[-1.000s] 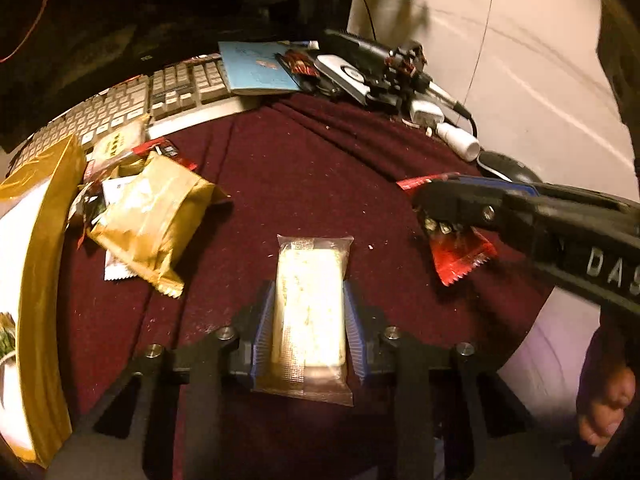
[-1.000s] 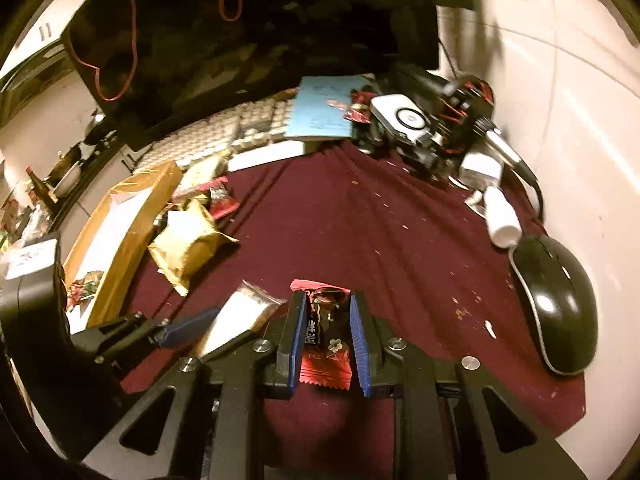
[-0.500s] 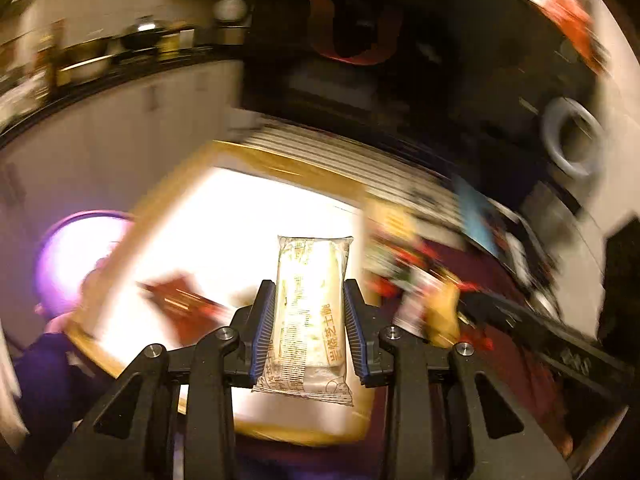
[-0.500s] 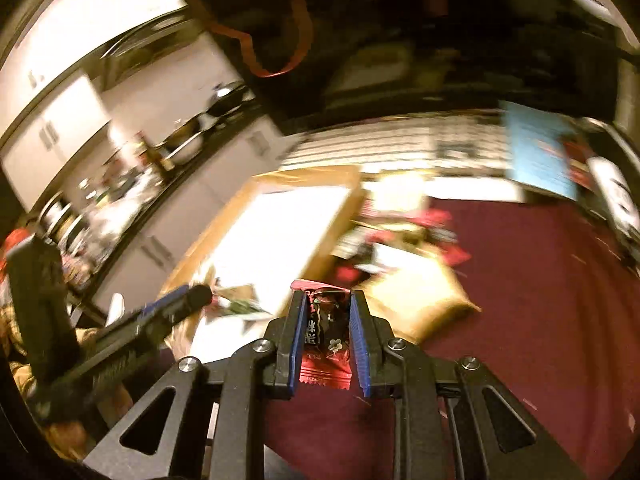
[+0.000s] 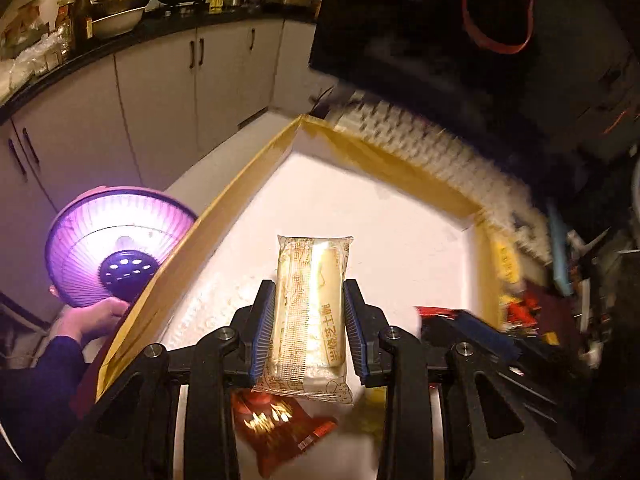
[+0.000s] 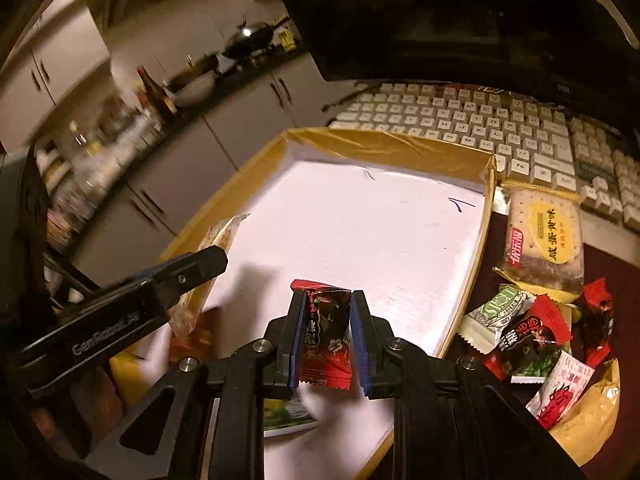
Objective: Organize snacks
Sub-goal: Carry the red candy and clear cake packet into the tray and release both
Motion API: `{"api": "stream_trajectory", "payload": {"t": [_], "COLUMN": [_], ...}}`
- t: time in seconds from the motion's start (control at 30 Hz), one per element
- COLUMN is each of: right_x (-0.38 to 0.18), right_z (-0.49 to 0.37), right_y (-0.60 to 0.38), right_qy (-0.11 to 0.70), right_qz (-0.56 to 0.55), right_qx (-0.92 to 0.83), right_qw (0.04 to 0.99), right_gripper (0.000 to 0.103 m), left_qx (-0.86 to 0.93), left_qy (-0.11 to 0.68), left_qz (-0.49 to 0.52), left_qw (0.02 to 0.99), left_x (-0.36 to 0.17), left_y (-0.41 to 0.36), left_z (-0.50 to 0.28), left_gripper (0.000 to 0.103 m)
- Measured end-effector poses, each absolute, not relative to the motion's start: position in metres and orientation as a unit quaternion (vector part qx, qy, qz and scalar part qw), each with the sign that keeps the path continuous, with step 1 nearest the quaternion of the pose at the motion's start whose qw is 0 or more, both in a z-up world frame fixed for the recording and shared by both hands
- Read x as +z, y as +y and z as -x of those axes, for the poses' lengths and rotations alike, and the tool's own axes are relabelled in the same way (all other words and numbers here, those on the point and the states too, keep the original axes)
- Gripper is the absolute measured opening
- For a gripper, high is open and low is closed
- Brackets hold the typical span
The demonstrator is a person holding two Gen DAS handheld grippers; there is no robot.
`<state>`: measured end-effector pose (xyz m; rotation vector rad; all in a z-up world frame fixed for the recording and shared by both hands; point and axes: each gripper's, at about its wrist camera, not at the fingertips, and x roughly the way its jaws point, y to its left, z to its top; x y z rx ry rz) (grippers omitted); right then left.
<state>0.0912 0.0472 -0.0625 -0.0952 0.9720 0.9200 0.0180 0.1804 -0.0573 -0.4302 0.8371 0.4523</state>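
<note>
- I am holding a pale cream wafer packet [image 5: 310, 312] lengthwise in my left gripper [image 5: 310, 328], the blue pads clamped on its two long sides; it is hanging in the air above the tray's near end.
- I am gripping a small red-and-black candy [image 6: 325, 340] in my right gripper [image 6: 326, 344], the jaws pinched on its sides, also above the near part of the tray.
- Under both tools is lying the gold-rimmed tray [image 6: 384, 144] with its white floor; most of that floor is bare, and a red wrapper [image 5: 280, 428] and a green-printed packet [image 6: 286, 414] are sitting at the near end, below the grippers.
- I judge I am in the carry-and-place step: both snacks are picked up and brought over the tray, neither let go yet.
- The next move, as I read it, is calling for lowering each packet toward bare white floor, clear of the pieces already there, then opening the jaws one at a time so the two tools, which are close together, are not knocking each other.
- Beside the tray's right wall a heap of loose snacks [image 6: 532, 328] is waiting on the maroon cloth [image 6: 624, 280], with a cracker pack [image 6: 544, 240] at the top of it, so plenty of the sorting seems left.
- Beyond the tray a keyboard [image 6: 500, 124] is lying along its far rim.
</note>
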Motion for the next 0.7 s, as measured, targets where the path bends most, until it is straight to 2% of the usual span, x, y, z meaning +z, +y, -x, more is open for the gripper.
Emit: {"api": "stream_trajectory", "payload": {"t": [0.27,0.33,0.4,0.5,0.53,0.57,0.6,0.63,0.7], "right_x": [-0.072,-0.072,-0.071,-0.064,-0.059,-0.052,-0.044,-0.037,-0.026], "right_z": [-0.089,-0.089,-0.091,-0.093,-0.092,-0.089,-0.087,-0.084,-0.08], "right_y": [0.055,0.054,0.052,0.04,0.034,0.024,0.011,-0.004,-0.03], "right_qy": [0.453,0.451,0.452,0.456,0.45,0.441,0.432,0.422,0.409], "right_qz": [0.065,0.062,0.05,0.026,0.019,0.012,0.003,-0.007,-0.019], "right_qx": [0.425,0.422,0.422,0.428,0.432,0.438,0.441,0.441,0.439], "right_qw": [0.781,0.784,0.784,0.78,0.781,0.783,0.787,0.792,0.799], "right_gripper": [0.023,0.026,0.027,0.03,0.035,0.047,0.052,0.059,0.063], "left_qx": [0.225,0.239,0.252,0.244,0.239,0.234,0.235,0.238,0.232], "left_qy": [0.431,0.433,0.421,0.385,0.373,0.359,0.351,0.341,0.315], "left_qz": [0.192,0.172,0.162,0.189,0.194,0.196,0.191,0.184,0.176], "left_qw": [0.852,0.852,0.856,0.87,0.875,0.882,0.886,0.89,0.903], "left_x": [-0.063,-0.062,-0.058,-0.044,-0.039,-0.032,-0.025,-0.019,-0.007], "left_y": [0.177,0.173,0.17,0.169,0.166,0.16,0.153,0.146,0.129], "left_z": [-0.022,-0.022,-0.018,-0.003,0.003,0.011,0.018,0.023,0.035], "left_gripper": [0.032,0.035,0.047,0.051,0.054,0.063,0.071,0.074,0.081]}}
